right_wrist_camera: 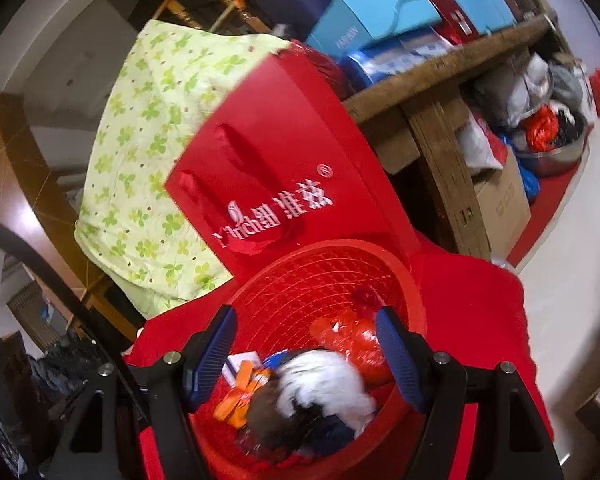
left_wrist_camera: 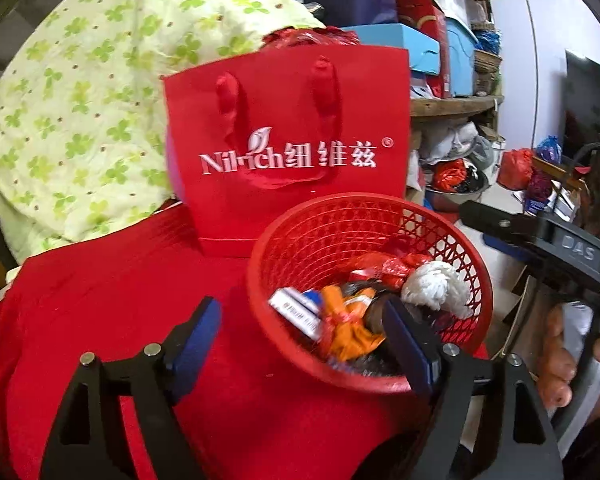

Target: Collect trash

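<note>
A red mesh basket (left_wrist_camera: 324, 232) stands on a red cloth (left_wrist_camera: 112, 280) and holds trash: a white crumpled wad (left_wrist_camera: 436, 284), an orange wrapper (left_wrist_camera: 348, 320), a blue-white packet (left_wrist_camera: 296, 308) and red foil (left_wrist_camera: 400, 266). My left gripper (left_wrist_camera: 304, 340) is open and empty at the basket's near rim. My right gripper (right_wrist_camera: 304, 352) is open and empty over the basket (right_wrist_camera: 312, 272), above the white wad (right_wrist_camera: 324, 380), orange wrapper (right_wrist_camera: 236, 396) and red foil (right_wrist_camera: 352, 336). Its black body also shows in the left wrist view (left_wrist_camera: 540, 236).
A red paper gift bag (left_wrist_camera: 288, 128) stands right behind the basket. A green clover-print quilt (left_wrist_camera: 84, 92) lies to the left. Blue and red boxes (left_wrist_camera: 408, 44) sit on a wooden shelf (right_wrist_camera: 440, 76), with bags and a metal bowl (right_wrist_camera: 556, 156) on the floor at right.
</note>
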Motion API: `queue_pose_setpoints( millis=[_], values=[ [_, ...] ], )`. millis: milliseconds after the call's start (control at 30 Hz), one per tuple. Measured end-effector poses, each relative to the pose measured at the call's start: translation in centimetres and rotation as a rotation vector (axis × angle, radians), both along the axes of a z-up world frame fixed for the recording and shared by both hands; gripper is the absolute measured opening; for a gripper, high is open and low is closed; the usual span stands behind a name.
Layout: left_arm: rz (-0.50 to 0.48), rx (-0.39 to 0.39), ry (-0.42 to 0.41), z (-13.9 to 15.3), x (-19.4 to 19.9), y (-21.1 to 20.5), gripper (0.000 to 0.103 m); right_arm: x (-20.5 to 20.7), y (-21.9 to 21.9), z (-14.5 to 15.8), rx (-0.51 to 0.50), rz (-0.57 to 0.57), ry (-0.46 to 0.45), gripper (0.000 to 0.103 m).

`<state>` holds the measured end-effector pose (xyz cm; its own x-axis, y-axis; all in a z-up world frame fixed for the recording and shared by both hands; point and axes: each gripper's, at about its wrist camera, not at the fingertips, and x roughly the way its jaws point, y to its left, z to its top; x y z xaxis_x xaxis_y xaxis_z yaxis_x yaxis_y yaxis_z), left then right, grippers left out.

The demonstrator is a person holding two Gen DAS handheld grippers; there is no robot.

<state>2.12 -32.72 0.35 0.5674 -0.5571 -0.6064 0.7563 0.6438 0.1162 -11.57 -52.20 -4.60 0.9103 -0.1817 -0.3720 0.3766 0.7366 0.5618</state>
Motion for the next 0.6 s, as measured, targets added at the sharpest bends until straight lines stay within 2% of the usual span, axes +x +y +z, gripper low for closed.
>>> queue_pose_setpoints(
  millis=[433, 600],
  values=[
    [0.096, -0.011, -0.048, 3.4, -2.5, 6.2, 0.086, -3.7, 10.0, 6.7, -0.249, -0.005, 0.067, 0.075],
    [0.131, -0.025, -0.093, 4.8, -3.8, 8.4, 0.096, -5.0, 13.6, 8.5, -0.321, -0.048, 0.108, 0.075]
  ],
)
